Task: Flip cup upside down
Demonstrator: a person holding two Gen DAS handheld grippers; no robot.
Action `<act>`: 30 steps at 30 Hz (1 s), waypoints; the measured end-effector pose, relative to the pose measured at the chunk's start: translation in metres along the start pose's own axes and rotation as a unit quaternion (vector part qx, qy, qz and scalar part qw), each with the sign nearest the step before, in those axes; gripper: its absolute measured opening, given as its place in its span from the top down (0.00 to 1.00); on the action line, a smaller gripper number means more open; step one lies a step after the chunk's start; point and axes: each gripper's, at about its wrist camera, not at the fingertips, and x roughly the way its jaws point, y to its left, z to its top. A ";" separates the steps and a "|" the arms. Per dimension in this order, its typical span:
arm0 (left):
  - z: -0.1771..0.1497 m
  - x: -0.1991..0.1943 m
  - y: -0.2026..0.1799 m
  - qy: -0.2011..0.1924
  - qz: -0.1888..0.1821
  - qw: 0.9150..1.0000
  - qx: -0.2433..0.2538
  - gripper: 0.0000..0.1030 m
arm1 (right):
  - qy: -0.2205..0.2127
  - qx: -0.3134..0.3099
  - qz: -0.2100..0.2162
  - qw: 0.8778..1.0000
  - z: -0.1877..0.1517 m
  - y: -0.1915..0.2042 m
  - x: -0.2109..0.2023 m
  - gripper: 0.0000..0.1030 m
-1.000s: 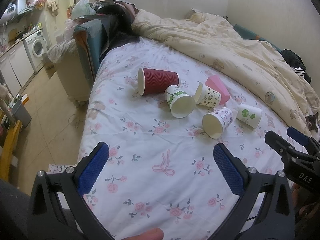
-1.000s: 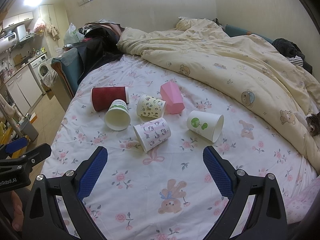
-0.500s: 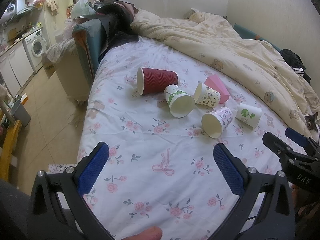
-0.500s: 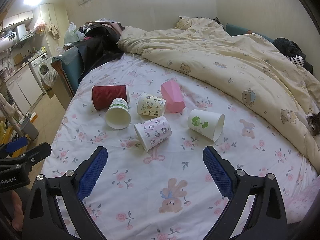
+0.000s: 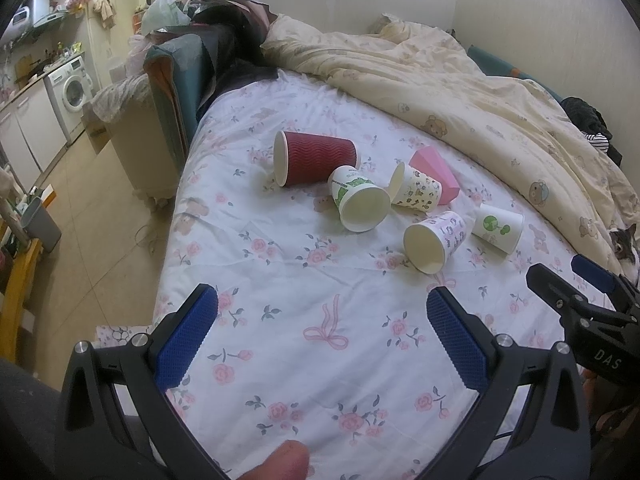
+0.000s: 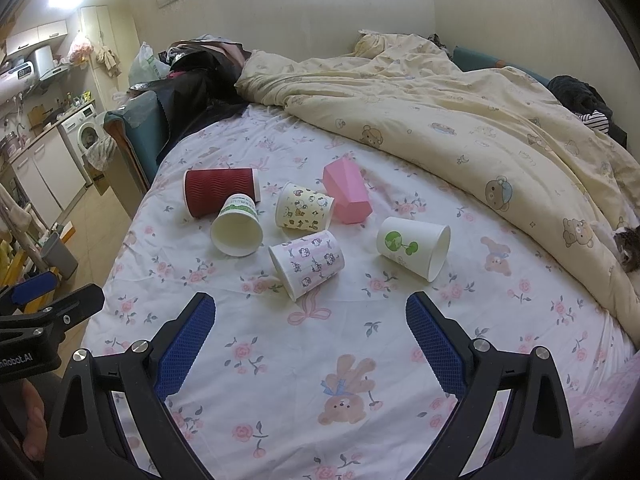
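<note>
Several paper cups lie on their sides on the floral bed sheet (image 5: 280,320): a red ribbed cup (image 5: 316,157) (image 6: 221,197), a white cup with green print (image 5: 358,204) (image 6: 237,226), a cream cartoon cup (image 5: 416,189) (image 6: 305,212), a pink faceted cup (image 5: 434,174) (image 6: 347,197), a pink-patterned cup (image 5: 434,241) (image 6: 307,262) and a white cup with a green tree (image 5: 498,227) (image 6: 414,248). My left gripper (image 5: 322,320) is open and empty, short of the cups. My right gripper (image 6: 311,326) is open and empty, just short of the pink-patterned cup.
A cream duvet (image 6: 460,120) covers the bed's right and far side. A cat (image 6: 626,248) lies at the right edge. Dark clothes (image 5: 236,40) pile on a chair at the bed's far left. The floor, a bin (image 5: 42,228) and a washing machine (image 5: 74,90) lie left.
Both grippers have crept slightly forward toward the cups. The cups have not moved and both grippers stay open.
</note>
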 end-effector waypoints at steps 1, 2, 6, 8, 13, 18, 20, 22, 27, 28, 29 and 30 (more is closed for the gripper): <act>0.000 0.000 0.000 0.000 0.001 1.000 0.000 0.00 | 0.000 0.000 0.000 1.000 0.000 0.000 0.000 0.04; 0.000 0.000 0.000 0.000 0.001 1.000 0.000 0.00 | 0.000 0.000 0.000 1.000 0.000 0.000 0.000 0.04; -0.004 0.005 0.000 0.004 0.000 1.000 -0.002 0.00 | 0.000 0.000 0.000 1.000 0.000 0.000 0.000 0.04; -0.004 0.007 0.001 0.007 -0.001 1.000 -0.005 0.00 | 0.001 -0.001 0.000 1.000 -0.001 0.001 0.001 0.04; -0.004 0.007 0.001 0.014 -0.004 1.000 -0.005 0.00 | 0.002 -0.003 0.002 1.000 0.001 0.001 0.000 0.04; 0.016 0.012 0.009 0.040 -0.009 0.999 -0.011 0.00 | 0.031 0.011 0.033 0.999 0.011 -0.005 0.005 0.04; 0.028 0.016 0.013 0.047 -0.013 0.999 -0.020 0.00 | 0.035 0.001 0.041 0.999 0.019 -0.006 0.007 0.04; 0.040 0.023 0.012 0.054 -0.009 0.998 -0.015 0.00 | 0.042 -0.014 0.041 0.998 0.030 -0.007 0.013 0.04; 0.066 0.049 0.011 0.065 -0.008 0.998 -0.010 0.00 | 0.076 -0.053 0.061 0.994 0.063 -0.007 0.044 0.04; 0.069 0.056 0.011 0.070 -0.005 0.997 -0.007 0.00 | 0.087 -0.061 0.071 0.992 0.070 -0.007 0.053 0.04; 0.073 0.064 0.011 0.077 -0.003 0.997 -0.006 0.00 | 0.096 -0.067 0.074 0.990 0.075 -0.007 0.060 0.04; 0.076 0.072 0.011 0.085 -0.005 0.996 -0.006 0.00 | 0.108 -0.077 0.077 0.988 0.082 -0.006 0.070 0.04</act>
